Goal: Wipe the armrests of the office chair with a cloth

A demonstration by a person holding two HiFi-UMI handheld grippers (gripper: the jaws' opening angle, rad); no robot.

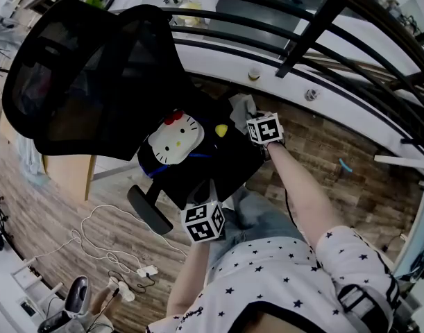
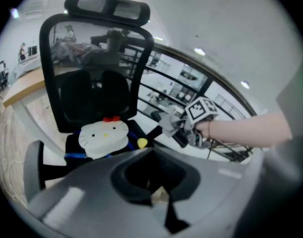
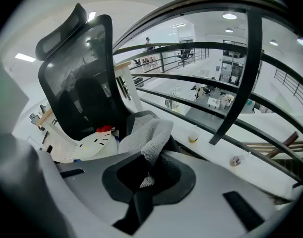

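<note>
Grey terry cloth (image 3: 149,135) is pinched in the closed right gripper (image 3: 146,180) and draped over an armrest (image 3: 127,120) of the black mesh office chair (image 1: 80,82). The left gripper (image 2: 158,197) hovers by the seat's front, jaws together and empty, facing a white cat-face cushion (image 1: 174,139).

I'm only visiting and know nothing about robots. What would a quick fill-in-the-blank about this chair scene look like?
The right gripper is shut on a grey ____.
The left gripper has its jaws together on ____.
A white cat-face cushion lies on the ____ of the office chair.
Its mesh backrest is coloured ____.
Missing words: cloth; nothing; seat; black.
</note>
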